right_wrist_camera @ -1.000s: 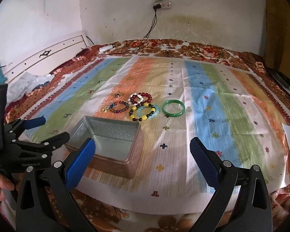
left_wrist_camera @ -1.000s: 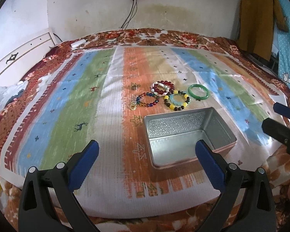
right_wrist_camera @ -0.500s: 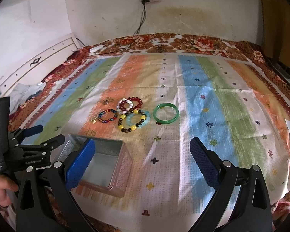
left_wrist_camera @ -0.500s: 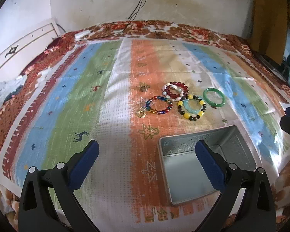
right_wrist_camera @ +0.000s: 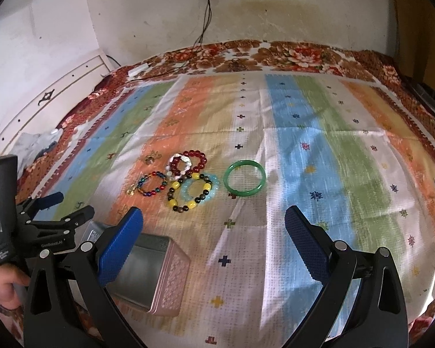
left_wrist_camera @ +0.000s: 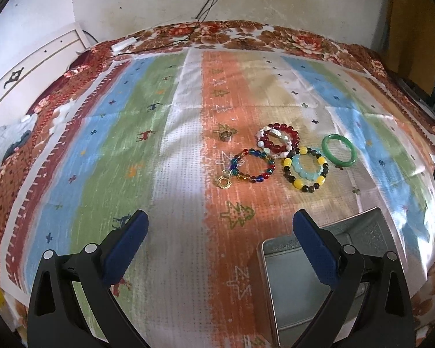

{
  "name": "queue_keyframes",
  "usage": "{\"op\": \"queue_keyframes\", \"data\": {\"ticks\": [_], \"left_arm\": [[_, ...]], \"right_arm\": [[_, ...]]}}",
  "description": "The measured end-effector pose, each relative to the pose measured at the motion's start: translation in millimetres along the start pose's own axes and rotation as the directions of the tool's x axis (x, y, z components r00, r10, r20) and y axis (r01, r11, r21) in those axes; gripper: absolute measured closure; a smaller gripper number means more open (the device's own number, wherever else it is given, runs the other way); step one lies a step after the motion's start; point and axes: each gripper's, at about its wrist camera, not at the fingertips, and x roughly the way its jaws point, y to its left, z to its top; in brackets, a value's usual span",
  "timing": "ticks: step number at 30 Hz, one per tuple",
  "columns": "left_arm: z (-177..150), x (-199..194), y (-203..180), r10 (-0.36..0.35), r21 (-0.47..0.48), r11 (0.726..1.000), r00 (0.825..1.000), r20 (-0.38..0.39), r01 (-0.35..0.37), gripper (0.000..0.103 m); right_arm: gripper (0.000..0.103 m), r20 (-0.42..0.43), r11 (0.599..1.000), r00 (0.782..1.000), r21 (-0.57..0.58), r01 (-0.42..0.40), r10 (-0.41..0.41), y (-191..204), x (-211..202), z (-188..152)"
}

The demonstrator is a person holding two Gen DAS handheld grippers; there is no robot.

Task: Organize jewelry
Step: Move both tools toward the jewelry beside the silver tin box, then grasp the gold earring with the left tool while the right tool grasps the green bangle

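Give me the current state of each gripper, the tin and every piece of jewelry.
left gripper: open, holding nothing
right gripper: open, holding nothing
metal tin: lidless, empty
green bangle: flat on cloth, apart
yellow-and-dark bead bracelet: overlapping aqua one
red bead bracelet: flat, unpicked
multicolour bead bracelet: flat, unpicked

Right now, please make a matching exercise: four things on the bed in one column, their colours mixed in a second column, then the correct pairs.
Things:
1. bangle
2. tin box
3. bracelet nearest the wall
4. gripper pads

Colours:
A. dark red with white beads
B. blue
C. plain green
D. silver inside, pink outside

Pairs: 1-C, 2-D, 3-A, 4-B
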Motion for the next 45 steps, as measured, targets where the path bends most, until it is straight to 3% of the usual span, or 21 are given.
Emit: {"op": "queue_keyframes", "data": {"ticks": [21,26,35,37,40,45], "left_arm": [[37.4,56.5,-0.4,0.003,0.094,0.996,0.994,-0.110,0.007,0.006],[44.1,69.5,0.8,-0.023,0.104,0.994,0.990,-0.140,0.038,0.006],[51.6,96.4,9.2,-0.058,0.075,0.994,0.976,-0.211,0.076,0.015],[52.2,100.2,10.3,-0.071,0.066,0.994,0.973,-0.222,0.087,0.016],[53.1,107.2,13.2,-0.076,0.046,0.995,0.967,-0.242,0.089,0.019],[52.2,118.9,16.8,-0.102,0.017,0.994,0.954,-0.282,0.111,0.034]], "right_arm": [[0.004,-0.126,0.997,0.991,0.053,0.051,-0.044,-31.6,65.2,42.7],[0.004,-0.172,0.996,0.983,0.053,0.073,-0.063,-35.4,84.2,49.2],[0.005,-0.244,0.989,0.969,0.135,0.065,-0.031,-52.8,117.9,53.3],[0.013,-0.257,0.989,0.966,0.126,0.076,-0.042,-53.3,123.8,53.9],[0.014,-0.282,0.989,0.958,0.118,0.086,-0.050,-54.3,134.1,53.2],[0.020,-0.314,0.989,0.948,0.117,0.086,-0.046,-57.8,148.8,53.1]]}}
